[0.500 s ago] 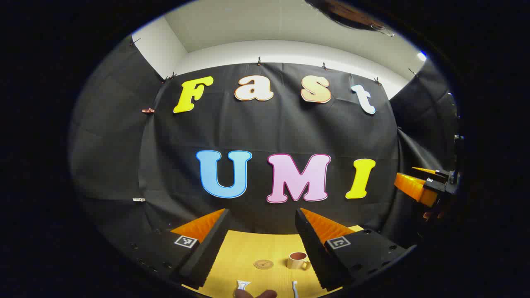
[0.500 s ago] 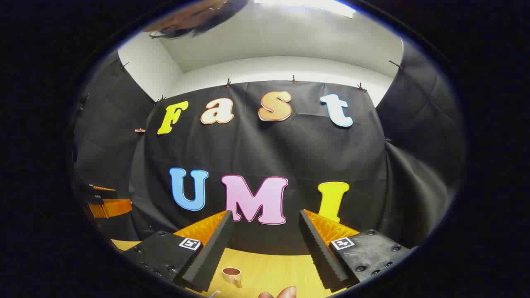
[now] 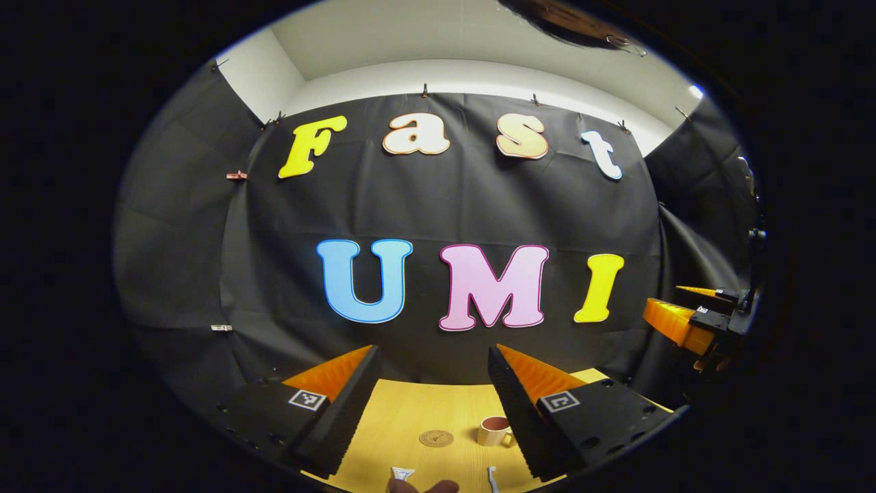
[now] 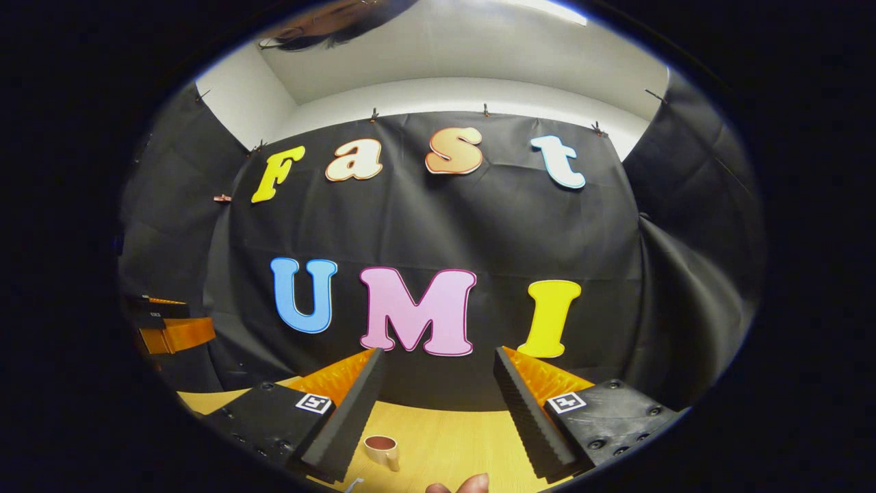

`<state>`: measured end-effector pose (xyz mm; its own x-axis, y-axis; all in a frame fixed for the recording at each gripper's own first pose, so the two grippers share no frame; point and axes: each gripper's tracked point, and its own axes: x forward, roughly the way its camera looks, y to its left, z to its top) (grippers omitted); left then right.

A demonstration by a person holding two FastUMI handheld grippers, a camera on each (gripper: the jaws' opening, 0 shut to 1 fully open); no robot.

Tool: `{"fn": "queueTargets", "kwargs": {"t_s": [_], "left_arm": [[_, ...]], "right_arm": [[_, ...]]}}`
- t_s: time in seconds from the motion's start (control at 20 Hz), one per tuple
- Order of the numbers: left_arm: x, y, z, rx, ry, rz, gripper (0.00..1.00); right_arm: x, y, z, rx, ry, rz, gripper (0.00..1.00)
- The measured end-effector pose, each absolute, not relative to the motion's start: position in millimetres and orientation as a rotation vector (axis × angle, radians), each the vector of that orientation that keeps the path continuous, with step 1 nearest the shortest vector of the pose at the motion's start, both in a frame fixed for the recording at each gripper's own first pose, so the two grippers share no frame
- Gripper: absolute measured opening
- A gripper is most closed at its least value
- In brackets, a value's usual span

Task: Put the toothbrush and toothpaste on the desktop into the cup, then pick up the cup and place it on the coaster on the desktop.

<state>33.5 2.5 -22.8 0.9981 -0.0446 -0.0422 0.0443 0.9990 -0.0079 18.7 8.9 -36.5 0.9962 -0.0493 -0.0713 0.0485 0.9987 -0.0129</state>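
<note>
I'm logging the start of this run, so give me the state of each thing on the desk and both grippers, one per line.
Cup: upright on the desk, looks empty, off the coaster.
Coaster: flat, bare, left of the cup.
Toothpaste: lying on the desk, not picked up.
Toothbrush: lying on the desk, not picked up.
Left gripper: open, holding nothing.
Right gripper: open, holding nothing.

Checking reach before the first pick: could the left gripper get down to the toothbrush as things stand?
Probably yes. The left gripper is open and holds nothing; the toothbrush lies bare on the table, below and ahead of it, apart from the cup, with nothing between.
</note>
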Motion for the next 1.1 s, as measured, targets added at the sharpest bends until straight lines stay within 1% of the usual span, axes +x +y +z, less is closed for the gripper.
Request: {"fn": "queueTargets", "kwargs": {"t_s": [0.05, 0.25, 0.3, 0.35, 0.4, 0.45, 0.5, 0.6, 0.8, 0.95, 1.0, 1.05, 1.1], "left_arm": [[34.3, 4.5, -27.0, -0.01, 0.046, -0.049, 0.97], [39.3, 7.7, -35.0, -0.015, 0.065, -0.066, 0.97], [40.3, 8.5, -35.1, -0.018, 0.068, -0.07, 0.97], [40.8, 9.6, -37.5, -0.019, 0.07, -0.074, 0.97], [42.2, 10.1, -39.4, -0.017, 0.075, -0.079, 0.98], [42.2, 10.3, -44.0, -0.015, 0.086, -0.084, 0.98], [42.8, 10.3, -49.4, -0.013, 0.099, -0.091, 0.97], [43.0, 11.2, -67.1, -0.011, 0.139, -0.097, 0.97], [41.6, 14.7, -117.7, -0.016, 0.245, -0.109, 0.98], [36.5, 23.8, -176.0, -0.003, 0.358, -0.105, 0.98], [35.4, 26.5, -195.0, 0.006, 0.401, -0.106, 0.98], [32.8, 29.3, -214.9, 0.022, 0.442, -0.105, 0.98], [31.0, 31.0, -236.5, 0.039, 0.49, -0.112, 0.98]], "right_arm": [[18.5, 11.0, -37.2, -0.012, 0.073, -0.05, 0.94], [19.4, 21.7, -41.2, -0.006, 0.081, -0.053, 0.94], [20.0, 23.6, -41.6, -0.009, 0.081, -0.054, 0.97], [20.0, 25.3, -43.5, -0.012, 0.086, -0.055, 0.94], [19.8, 27.4, -46.4, -0.011, 0.092, -0.054, 0.97], [19.3, 29.6, -48.9, -0.007, 0.1, -0.052, 0.97], [19.3, 31.0, -51.2, -0.006, 0.108, -0.053, 0.94], [18.0, 33.2, -54.7, -0.008, 0.121, -0.056, 0.94], [13.4, 36.6, -60.8, -0.017, 0.142, -0.06, 0.94], [9.0, 36.5, -65.7, -0.026, 0.162, -0.07, 0.94], [7.3, 36.0, -66.8, -0.028, 0.166, -0.074, 0.97], [5.5, 35.5, -67.6, -0.032, 0.171, -0.078, 0.94], [3.3, 34.9, -69.0, -0.037, 0.176, -0.081, 0.94]]}}
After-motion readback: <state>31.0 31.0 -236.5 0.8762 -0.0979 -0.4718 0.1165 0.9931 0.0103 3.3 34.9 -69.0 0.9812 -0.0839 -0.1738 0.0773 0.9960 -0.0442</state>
